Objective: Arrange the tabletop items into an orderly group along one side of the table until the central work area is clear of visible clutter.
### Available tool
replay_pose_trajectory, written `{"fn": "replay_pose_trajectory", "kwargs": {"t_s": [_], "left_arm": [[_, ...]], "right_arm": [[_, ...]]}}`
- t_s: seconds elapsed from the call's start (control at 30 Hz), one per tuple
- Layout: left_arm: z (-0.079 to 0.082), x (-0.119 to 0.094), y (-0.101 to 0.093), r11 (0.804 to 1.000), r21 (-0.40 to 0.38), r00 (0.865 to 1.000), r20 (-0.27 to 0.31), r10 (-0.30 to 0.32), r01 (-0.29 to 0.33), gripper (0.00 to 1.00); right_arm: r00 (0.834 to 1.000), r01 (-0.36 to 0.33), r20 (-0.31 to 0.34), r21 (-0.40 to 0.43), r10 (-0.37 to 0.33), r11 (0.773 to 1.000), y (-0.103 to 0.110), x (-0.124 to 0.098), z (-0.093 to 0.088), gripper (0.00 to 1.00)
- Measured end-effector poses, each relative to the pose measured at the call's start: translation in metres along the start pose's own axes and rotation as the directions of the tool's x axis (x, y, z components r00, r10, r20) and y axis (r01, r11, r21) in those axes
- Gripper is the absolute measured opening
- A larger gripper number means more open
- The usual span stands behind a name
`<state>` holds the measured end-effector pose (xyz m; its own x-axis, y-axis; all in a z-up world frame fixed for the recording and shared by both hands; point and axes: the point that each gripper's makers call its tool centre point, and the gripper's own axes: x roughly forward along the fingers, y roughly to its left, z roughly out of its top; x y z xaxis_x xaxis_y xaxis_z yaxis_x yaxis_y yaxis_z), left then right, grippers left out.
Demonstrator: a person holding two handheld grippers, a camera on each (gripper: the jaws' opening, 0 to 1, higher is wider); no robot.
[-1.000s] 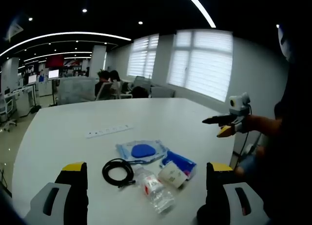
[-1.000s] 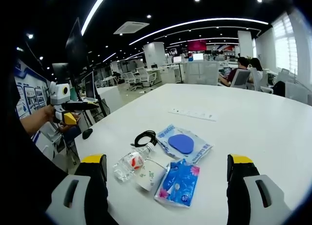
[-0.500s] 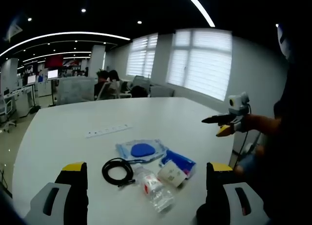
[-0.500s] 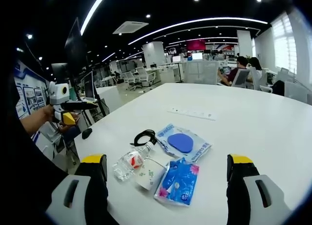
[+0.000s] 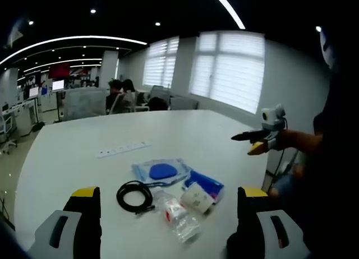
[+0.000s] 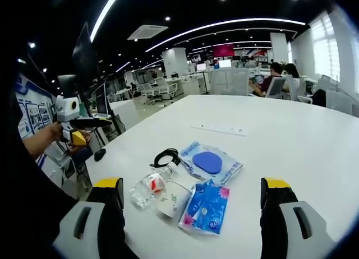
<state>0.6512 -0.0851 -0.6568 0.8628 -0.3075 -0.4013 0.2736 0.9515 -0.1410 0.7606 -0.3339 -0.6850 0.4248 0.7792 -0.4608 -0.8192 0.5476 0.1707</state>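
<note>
Items sit bunched near the desk's [image 6: 314, 152] near edge, both grippers hanging over that edge, touching nothing.

L to R in right gripper view:
- Clear plastic water bottle w/ red label [image 6: 150, 187], lying on its side: light, slick, will prob roll; grip across the body by the label.
- Black coiled cable [image 6: 166, 157], just behind the bottle neck: floppy; pinch through the loop bundle.
- White paper cup [image 6: 173, 198], tipped over, touching bottle: crushes easily, take the rim gently.
- Blue tissue pack [image 6: 205, 207]: soft, squashy; pinch at an end.
- Clear pouch w/ blue oval pad [image 6: 209, 162]: flat, slippery film; pick up by a corner.
- White power strip [image 6: 220, 129], farther in, well apart: stiff, grip mid-length.

Left gripper [image 5: 166, 221] jaws wide apart, empty. Right gripper [image 6: 192, 214] same.
</note>
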Motion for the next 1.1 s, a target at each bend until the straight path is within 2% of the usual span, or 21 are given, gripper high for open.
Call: {"fn": "replay_pose_trajectory", "kwargs": {"t_s": [1.1], "left_arm": [[-0.0040,-0.0017,0.0055,1.000,-0.014,1.000,-0.001,0.007,-0.007,1.00]], "right_arm": [[1.000,-0.010,-0.020,0.038,0.010,0.999,-0.0006,0.0061,-0.0073,0.95]]}}
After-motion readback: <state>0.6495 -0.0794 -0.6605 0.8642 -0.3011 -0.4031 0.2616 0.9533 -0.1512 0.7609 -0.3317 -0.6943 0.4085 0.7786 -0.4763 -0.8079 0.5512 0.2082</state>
